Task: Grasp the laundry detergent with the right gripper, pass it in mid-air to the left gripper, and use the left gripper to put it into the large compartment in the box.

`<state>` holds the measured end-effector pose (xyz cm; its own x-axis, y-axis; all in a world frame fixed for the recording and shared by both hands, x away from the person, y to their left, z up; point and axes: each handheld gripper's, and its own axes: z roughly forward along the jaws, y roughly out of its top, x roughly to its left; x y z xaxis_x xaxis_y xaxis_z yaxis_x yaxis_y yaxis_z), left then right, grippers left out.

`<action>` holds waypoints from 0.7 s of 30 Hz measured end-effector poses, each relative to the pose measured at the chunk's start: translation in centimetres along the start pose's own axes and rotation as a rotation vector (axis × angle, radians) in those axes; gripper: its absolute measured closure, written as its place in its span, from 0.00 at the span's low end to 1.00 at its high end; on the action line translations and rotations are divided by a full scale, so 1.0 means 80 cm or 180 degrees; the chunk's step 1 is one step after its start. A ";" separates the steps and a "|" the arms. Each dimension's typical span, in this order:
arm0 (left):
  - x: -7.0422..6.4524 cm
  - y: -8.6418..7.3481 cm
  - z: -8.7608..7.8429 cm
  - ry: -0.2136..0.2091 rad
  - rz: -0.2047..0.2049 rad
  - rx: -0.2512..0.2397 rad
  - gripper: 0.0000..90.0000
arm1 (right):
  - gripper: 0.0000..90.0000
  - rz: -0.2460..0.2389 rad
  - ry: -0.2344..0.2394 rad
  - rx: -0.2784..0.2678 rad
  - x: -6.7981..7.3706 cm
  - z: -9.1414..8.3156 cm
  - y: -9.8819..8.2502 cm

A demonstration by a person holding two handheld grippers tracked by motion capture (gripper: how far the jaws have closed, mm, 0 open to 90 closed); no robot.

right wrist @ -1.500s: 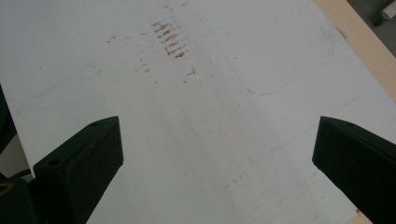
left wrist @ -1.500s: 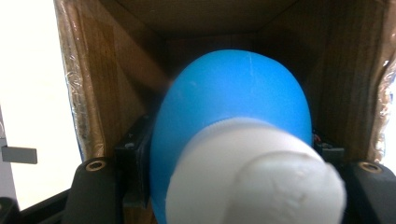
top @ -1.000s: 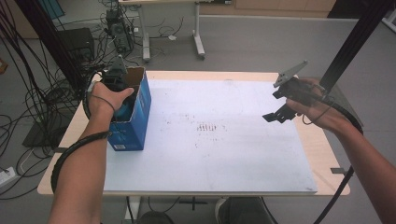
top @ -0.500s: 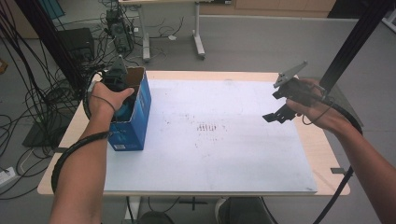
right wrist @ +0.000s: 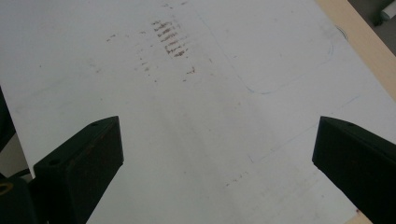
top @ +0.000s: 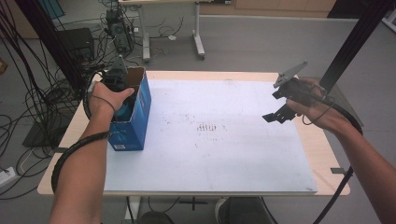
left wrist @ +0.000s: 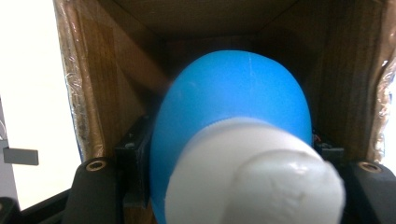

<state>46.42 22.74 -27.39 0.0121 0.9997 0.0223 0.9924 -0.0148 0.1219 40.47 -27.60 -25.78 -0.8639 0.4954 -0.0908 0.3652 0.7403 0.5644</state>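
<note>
The left tongs (top: 122,91) reach down into the open top of a blue box (top: 138,116) standing at the far left of the counter (top: 322,149). In the left gripper view their jaws pinch a blue bottle with a white cap (left wrist: 233,140) inside the box's brown cardboard walls. The right tongs (top: 276,114) hang above the right side of the white sheet (top: 224,154) that covers the counter, spread wide with nothing between them. Brownish smudges (top: 208,127) mark the middle of the sheet.
</note>
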 end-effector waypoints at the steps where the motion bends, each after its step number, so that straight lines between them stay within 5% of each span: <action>1: 0.000 0.000 0.000 0.0000 0.0001 -0.0001 0.39 | 0.02 0.0001 0.0001 0.0000 0.000 0.000 0.000; 21: 0.001 -0.001 -0.017 -0.0026 0.0002 -0.0089 0.32 | 0.02 -0.0019 0.0014 -0.0024 0.002 0.000 0.002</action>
<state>46.17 22.82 -26.01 0.0140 0.9998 0.0145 0.9886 -0.0160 0.1495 40.39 -27.40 -25.67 -0.8676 0.4890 -0.0905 0.3576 0.7398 0.5699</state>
